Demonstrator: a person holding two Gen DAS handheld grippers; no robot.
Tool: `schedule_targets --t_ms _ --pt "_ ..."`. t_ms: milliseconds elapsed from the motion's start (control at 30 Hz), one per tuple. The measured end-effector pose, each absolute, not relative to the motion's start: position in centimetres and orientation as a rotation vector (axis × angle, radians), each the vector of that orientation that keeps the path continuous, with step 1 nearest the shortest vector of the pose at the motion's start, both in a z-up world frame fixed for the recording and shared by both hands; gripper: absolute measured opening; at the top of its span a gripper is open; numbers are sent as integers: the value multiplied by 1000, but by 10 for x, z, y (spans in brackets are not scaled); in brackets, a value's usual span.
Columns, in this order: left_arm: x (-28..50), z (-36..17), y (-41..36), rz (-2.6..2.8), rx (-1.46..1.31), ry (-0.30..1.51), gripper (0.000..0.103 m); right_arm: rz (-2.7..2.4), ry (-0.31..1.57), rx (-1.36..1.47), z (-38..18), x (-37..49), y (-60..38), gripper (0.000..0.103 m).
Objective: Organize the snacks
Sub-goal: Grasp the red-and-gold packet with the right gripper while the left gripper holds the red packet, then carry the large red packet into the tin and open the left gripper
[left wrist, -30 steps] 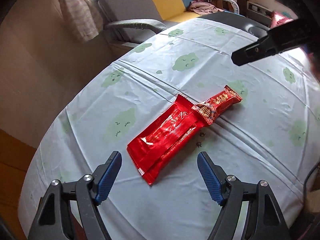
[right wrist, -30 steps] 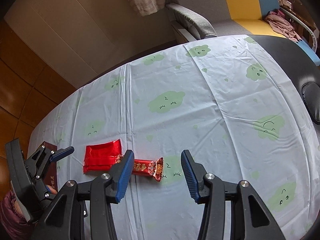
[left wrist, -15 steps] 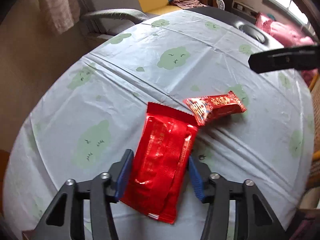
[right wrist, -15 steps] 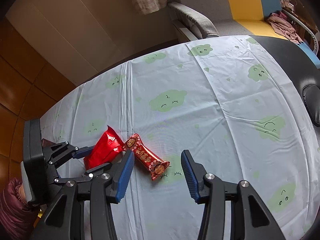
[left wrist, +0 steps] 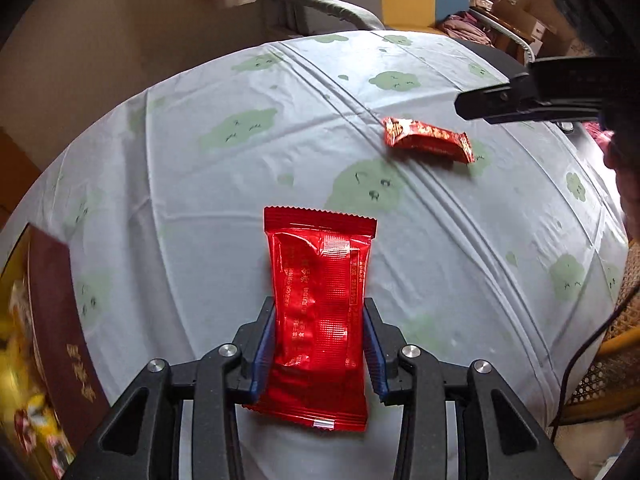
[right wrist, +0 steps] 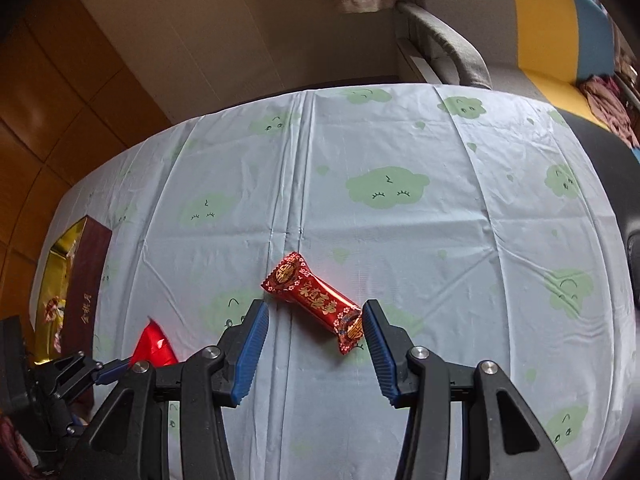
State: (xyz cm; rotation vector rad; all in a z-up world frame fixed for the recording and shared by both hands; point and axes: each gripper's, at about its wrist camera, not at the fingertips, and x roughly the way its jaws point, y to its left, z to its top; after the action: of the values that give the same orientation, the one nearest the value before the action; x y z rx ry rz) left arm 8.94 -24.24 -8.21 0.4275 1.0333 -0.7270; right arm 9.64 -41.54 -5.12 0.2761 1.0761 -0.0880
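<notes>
A flat red foil packet [left wrist: 320,248] hangs above the cloud-print tablecloth [left wrist: 240,184]. My left gripper [left wrist: 319,306] has its blue pads pressed on the packet's two long edges, and its jaws are still closing. In the right wrist view that gripper [right wrist: 100,368] is at the lower left with the packet's tip [right wrist: 154,346] showing. A small red candy with gold print [right wrist: 316,302] lies slanted on the cloth. My right gripper [right wrist: 315,308] stands open over it, the candy's near end close to the right finger. The left wrist view shows the same candy [left wrist: 428,142] at the upper right.
A maroon box with a gold inside [right wrist: 86,280] holds several sweets at the table's left edge, also seen as the box [left wrist: 60,320] beside my left gripper. A grey armchair [right wrist: 452,48] stands beyond the table. A black part of the right tool [left wrist: 520,96] reaches in.
The left jaws closed on the red packet and lifted it left toward the box, off the small candy. The right gripper moved over the candy, which has turned on the cloth.
</notes>
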Motion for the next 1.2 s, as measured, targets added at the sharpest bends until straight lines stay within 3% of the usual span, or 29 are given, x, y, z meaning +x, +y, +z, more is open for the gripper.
schedule_targets --t_ms 300,700,767,800,1200 --pt "38 -90 -196 -689 337 973 41 -22 1112 98 -67 113 -391 51" --pt "40 -89 -185 -684 281 963 44 -19 1160 -26 -88 132 -384 50" --pt "41 -90 -184 -683 267 967 44 -6 1194 -37 -93 131 -379 25" --pt "41 -90 -184 -680 263 970 44 16 1191 -33 -92 130 -375 22" --pt "39 -85 -180 -648 243 978 39 177 1190 -32 -100 120 -339 23"
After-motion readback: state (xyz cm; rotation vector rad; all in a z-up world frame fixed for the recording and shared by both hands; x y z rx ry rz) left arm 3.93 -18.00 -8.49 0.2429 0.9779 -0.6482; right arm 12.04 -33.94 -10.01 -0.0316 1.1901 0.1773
